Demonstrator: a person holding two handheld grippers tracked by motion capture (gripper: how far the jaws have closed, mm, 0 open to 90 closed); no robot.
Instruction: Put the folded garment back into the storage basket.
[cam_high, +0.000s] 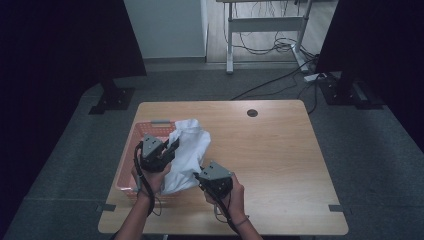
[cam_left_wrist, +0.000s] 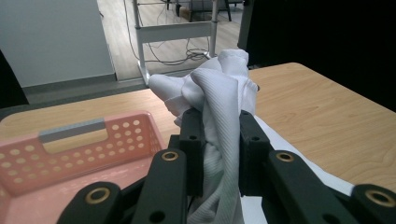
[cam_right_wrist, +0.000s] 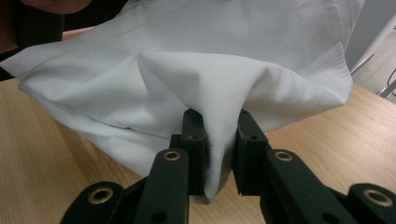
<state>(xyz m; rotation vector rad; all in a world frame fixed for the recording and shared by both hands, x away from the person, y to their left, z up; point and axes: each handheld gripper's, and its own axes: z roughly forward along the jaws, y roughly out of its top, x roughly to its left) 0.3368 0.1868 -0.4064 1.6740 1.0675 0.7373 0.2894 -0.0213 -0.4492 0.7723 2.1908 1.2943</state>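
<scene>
In the high view, a white garment (cam_high: 186, 152) is seen bunched over the left part of the wooden surface (cam_high: 270, 160), partly above a pink perforated basket (cam_high: 131, 165) that sits at the surface's left edge. The left hand-held gripper (cam_high: 172, 147) is held over the basket and is pressed into the cloth's left side, while the right hand-held gripper (cam_high: 198, 176) is met at the cloth's near lower edge. In the left gripper view, the left hand-held gripper (cam_left_wrist: 222, 123) is seen nearly closed, a thick fold of the white garment (cam_left_wrist: 219, 88) being pinched between its jaws, with the pink perforated basket (cam_left_wrist: 70, 154) just beside it. In the right gripper view, the right hand-held gripper (cam_right_wrist: 219, 122) is likewise closed on a fold of the white garment (cam_right_wrist: 187, 65), which is lifted clear above the wooden surface (cam_right_wrist: 42, 158).
</scene>
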